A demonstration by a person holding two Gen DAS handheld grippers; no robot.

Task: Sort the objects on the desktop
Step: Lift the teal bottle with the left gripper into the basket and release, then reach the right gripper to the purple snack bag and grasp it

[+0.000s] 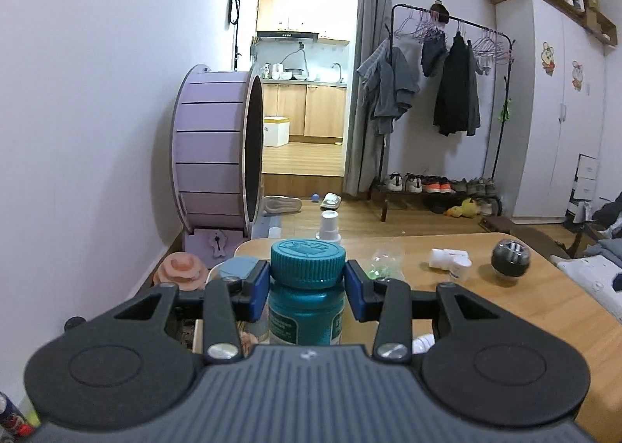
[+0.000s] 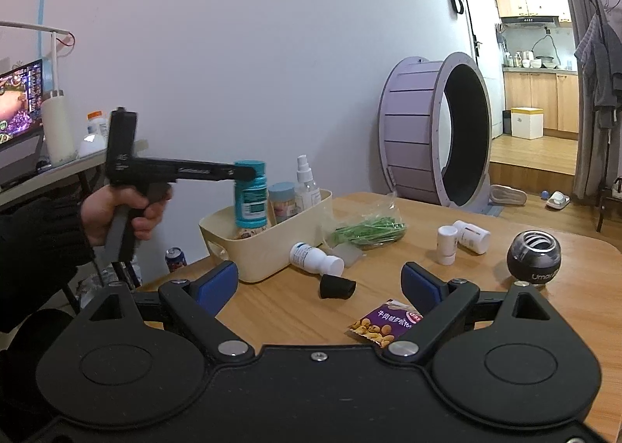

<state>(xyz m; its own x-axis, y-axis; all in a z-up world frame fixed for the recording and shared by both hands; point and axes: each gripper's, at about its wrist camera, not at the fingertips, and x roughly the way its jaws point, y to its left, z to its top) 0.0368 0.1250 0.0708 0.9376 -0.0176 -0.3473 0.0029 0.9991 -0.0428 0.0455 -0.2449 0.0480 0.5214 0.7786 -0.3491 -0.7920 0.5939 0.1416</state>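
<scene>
Bin: your cream plastic bin [image 2: 268,244] sits at the far left corner of the wooden table [image 2: 505,310].
Bin contents: 1 blue-lidded jar [image 2: 282,202] and 1 clear spray bottle [image 2: 306,184] stand upright at the far end; a patterned item at the bottom is too hidden to identify.
Left gripper: your left gripper [image 1: 307,287] is clamped on the cap of the teal bottle [image 1: 307,299], with 1 blue pad on each side.
Teal bottle position: it hangs upright over the near end of the bin, base at rim level [image 2: 250,196].
Your hand [image 2: 120,215]: it is wrapped around the left gripper's handle, left of the bin.
Right gripper: your right gripper [image 2: 318,283] is spread wide and holds nothing, above the near table.
Loose items: 1 white bottle [image 2: 317,258] lies just right of the bin; 1 black cap [image 2: 337,286] and 1 purple snack packet [image 2: 387,322] lie nearer you.
Right side: 2 white bottles [image 2: 462,239] and 1 dark gyro ball [image 2: 533,256] rest there, beyond a bag of green sticks [image 2: 367,229].
</scene>
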